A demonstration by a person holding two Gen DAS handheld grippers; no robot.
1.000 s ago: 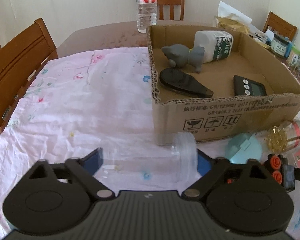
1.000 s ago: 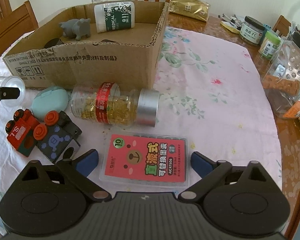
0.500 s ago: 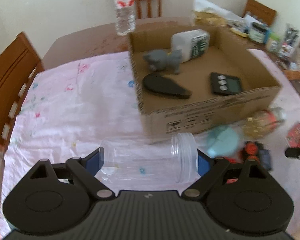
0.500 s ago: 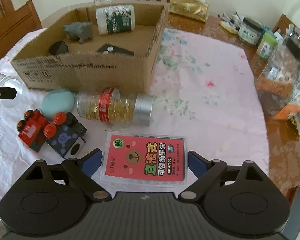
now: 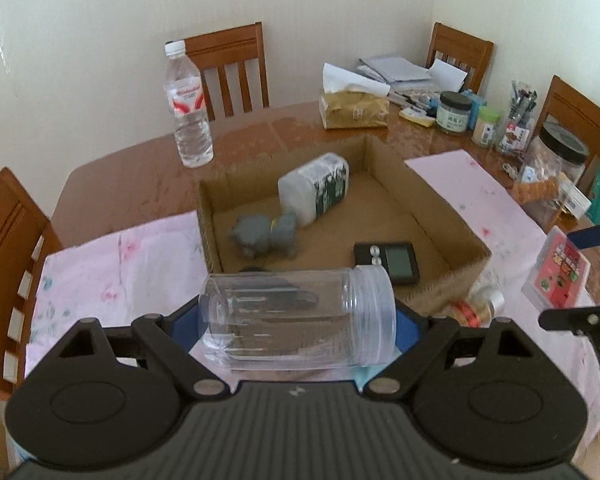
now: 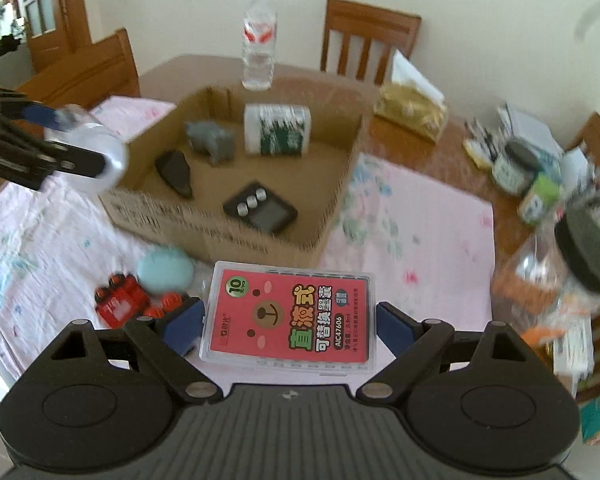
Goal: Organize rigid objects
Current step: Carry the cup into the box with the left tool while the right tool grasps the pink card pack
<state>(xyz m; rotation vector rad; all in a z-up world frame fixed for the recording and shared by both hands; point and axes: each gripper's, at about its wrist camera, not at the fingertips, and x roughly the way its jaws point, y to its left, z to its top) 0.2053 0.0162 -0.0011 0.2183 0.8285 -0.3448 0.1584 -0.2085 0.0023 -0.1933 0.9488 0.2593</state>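
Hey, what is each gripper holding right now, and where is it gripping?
Left gripper: the clear plastic jar, clamped end to end, base and lid. Right gripper: the red refill box, held by its two long sides.

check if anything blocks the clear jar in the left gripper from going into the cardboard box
Nothing visible does. The clear jar, held sideways in the left gripper, is raised by the cardboard box near wall. Below, the dark flat object and black timer occupy the front floor; bare floor shows beyond the timer.
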